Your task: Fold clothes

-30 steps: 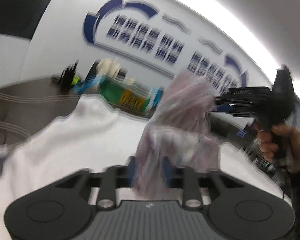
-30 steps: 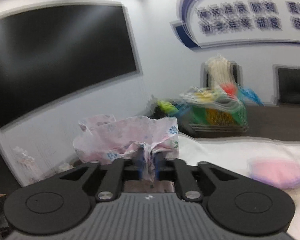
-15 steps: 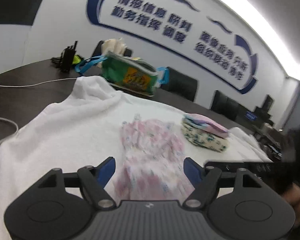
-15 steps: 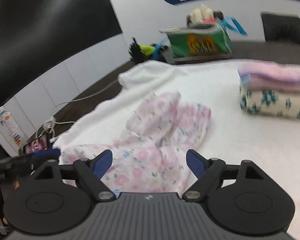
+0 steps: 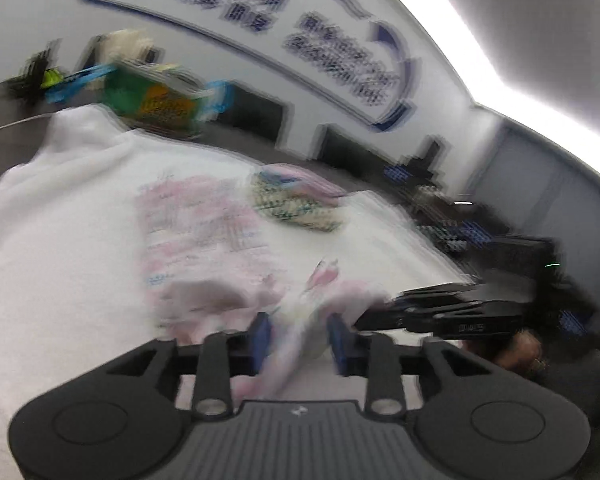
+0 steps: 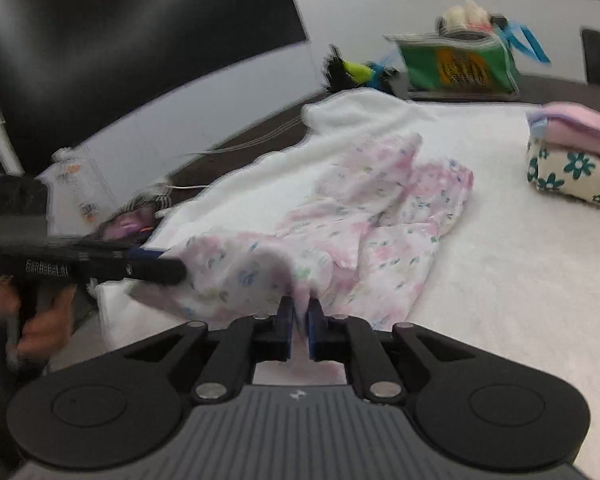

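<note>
Right tongs (image 6: 299,322) closing on floral garment (image 6: 364,216), left tongs (image 5: 299,334) closing on its edge

L tool (image 5: 299,334) closing on garment (image 5: 204,232).

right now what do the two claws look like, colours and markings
Both are matte black handheld tools. The right claw has blue pads, silver pivot screws, a ribbed grey top with a small white logo. The left claw carries white lettering, blurred, on its side above a pistol-style handle.
</note>
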Demonstrator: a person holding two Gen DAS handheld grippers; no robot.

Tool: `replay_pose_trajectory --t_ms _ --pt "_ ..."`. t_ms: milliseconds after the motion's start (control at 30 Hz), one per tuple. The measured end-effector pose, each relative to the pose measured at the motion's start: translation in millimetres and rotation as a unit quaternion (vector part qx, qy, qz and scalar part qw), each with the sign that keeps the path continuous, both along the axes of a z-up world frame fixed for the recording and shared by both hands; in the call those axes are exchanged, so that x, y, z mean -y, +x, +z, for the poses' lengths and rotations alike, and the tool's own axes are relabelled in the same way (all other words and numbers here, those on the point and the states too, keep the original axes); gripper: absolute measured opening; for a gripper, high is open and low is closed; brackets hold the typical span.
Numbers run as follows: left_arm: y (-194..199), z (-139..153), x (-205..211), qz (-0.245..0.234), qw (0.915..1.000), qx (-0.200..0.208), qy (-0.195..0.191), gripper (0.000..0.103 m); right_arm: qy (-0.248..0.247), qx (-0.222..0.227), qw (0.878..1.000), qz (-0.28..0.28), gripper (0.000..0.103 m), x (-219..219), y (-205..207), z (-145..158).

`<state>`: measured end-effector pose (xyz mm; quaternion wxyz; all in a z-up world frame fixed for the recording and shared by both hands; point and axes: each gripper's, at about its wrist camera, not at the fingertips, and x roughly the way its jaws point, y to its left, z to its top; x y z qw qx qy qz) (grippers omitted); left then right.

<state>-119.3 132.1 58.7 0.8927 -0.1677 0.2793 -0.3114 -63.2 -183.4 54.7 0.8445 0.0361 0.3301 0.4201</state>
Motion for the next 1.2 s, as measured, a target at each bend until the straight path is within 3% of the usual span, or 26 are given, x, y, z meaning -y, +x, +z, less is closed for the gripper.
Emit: replay_pose_trajectory --t_ms 33,67,100,133,200,233,300,333,400,433,500,633,700,967,1200 --pt "-2 3 -5 -0.011 0.9998 0.008 -0.017 0.05 0.017 0.002 1.0 0.009 0.017 10 -9 2" --pt "-1 5 -10 0.003 0.9997 0.014 -0.021 0.064 0.034 0.003 0.999 0.008 0.04 19 -16 5" --pt "1 6 -15 0.018 0.9994 0.02 -0.023 0.069 0.046 0.007 0.999 -0.007 0.072 29 -20 8" --pt "8 5 -20 0.051 0.9985 0.017 -0.013 0.073 0.053 0.015 0.998 -0.032 0.082 37 -22 9" --pt "23 1 -31 0.119 0.9928 0.009 0.01 0.073 0.065 0.014 0.995 -0.071 0.084 49 -19 7" --pt "33 -5 -29 0.153 0.9874 0.002 0.04 0.073 0.057 0.012 0.994 -0.097 0.084 52 -15 5" --pt "55 -19 -23 0.219 0.9702 -0.013 0.102 0.072 0.017 0.015 0.988 -0.156 0.084 47 -5 -2" --pt "64 -28 -16 0.23 0.9638 -0.015 0.134 0.072 -0.008 0.021 0.984 -0.175 0.084 41 -1 -6" --pt "79 -47 -3 0.238 0.9537 -0.025 0.182 0.072 -0.044 0.037 0.979 -0.193 0.083 27 5 -13" --pt "83 -53 0 0.229 0.9544 -0.036 0.188 0.073 -0.06 0.046 0.977 -0.199 0.083 21 9 -17" --pt "87 -61 5 0.22 0.9542 -0.036 0.199 0.079 -0.098 0.067 0.97 -0.213 0.083 7 15 -24" --pt "90 -66 16 0.223 0.9424 -0.04 0.246 0.098 -0.14 0.08 0.96 -0.227 0.087 -1 25 -35" --pt "92 -69 22 0.222 0.9349 -0.041 0.274 0.103 -0.152 0.079 0.958 -0.232 0.101 -3 29 -43" --pt "90 -65 18 0.221 0.937 -0.042 0.267 0.103 -0.182 0.07 0.952 -0.238 0.103 -9 36 -55" --pt "90 -64 19 0.221 0.937 -0.042 0.267 0.103 -0.15 0.043 0.956 -0.25 0.102 3 41 -57"
